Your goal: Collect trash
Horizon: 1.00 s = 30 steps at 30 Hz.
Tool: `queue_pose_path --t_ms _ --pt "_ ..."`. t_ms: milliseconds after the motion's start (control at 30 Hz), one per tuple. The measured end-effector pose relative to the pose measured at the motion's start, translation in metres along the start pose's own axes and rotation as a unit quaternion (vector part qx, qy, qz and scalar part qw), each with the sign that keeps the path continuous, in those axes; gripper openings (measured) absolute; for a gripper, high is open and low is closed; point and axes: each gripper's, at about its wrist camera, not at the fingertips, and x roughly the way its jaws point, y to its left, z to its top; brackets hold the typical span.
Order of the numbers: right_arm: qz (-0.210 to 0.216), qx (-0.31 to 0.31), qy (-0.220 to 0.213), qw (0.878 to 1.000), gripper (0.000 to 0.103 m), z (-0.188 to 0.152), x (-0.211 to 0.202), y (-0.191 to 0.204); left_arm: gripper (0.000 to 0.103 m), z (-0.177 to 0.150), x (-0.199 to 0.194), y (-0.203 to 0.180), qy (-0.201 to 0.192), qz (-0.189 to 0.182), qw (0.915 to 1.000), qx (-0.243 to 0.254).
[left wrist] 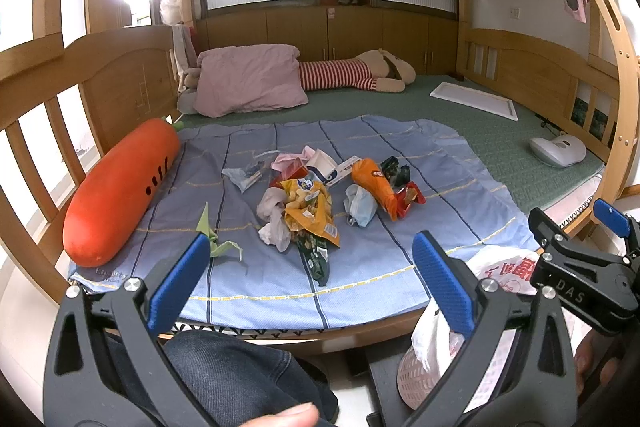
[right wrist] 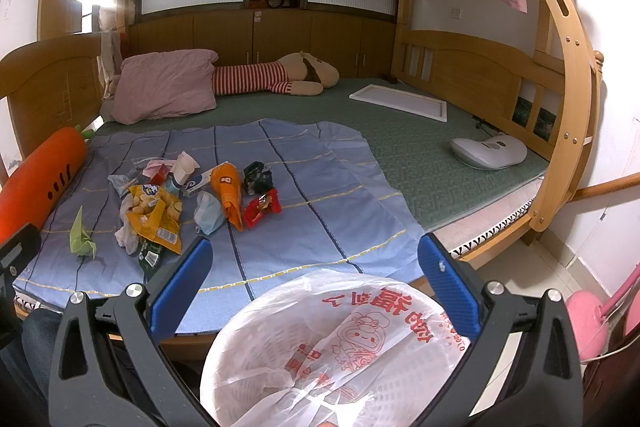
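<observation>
A heap of trash lies on the blue striped sheet (left wrist: 360, 267): a yellow snack bag (left wrist: 310, 209), an orange wrapper (left wrist: 376, 185), a face mask (left wrist: 360, 205), crumpled tissue (left wrist: 274, 217), a red wrapper (left wrist: 410, 199) and a green paper scrap (left wrist: 216, 239). The heap also shows in the right wrist view, with the yellow bag (right wrist: 156, 215) at left. My left gripper (left wrist: 312, 279) is open and empty, in front of the heap. My right gripper (right wrist: 316, 279) is open and empty, above a bin lined with a white plastic bag (right wrist: 340, 343) beside the bed.
An orange carrot pillow (left wrist: 120, 191) lies along the left rail. A pink pillow (left wrist: 248, 79), a striped plush toy (left wrist: 360, 71), a white frame (left wrist: 476, 99) and a white device (left wrist: 558, 151) lie on the green mattress. Wooden bunk posts stand at right. A pink object (right wrist: 588, 323) stands on the floor.
</observation>
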Motion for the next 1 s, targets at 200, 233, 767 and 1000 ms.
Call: queue_pose_path --t_ms 200,233,767,1000 --pt "0.0 0.0 0.0 1.0 0.1 -0.001 0.0 0.0 0.1 0.0 0.0 0.0 0.0 0.001 1.0 0.0" --pt "0.0 0.0 0.001 1.0 0.1 0.0 0.0 0.0 0.1 0.0 0.0 0.0 0.001 0.0 1.0 -0.001" --pt "-0.001 0.001 0.002 1.0 0.1 -0.001 0.002 -0.001 0.1 -0.02 0.018 0.004 0.01 -0.002 0.9999 0.0" --pt "-0.002 -0.004 0.008 1.0 0.1 -0.006 0.006 0.004 0.1 -0.014 0.022 0.003 0.023 -0.004 0.9997 -0.004"
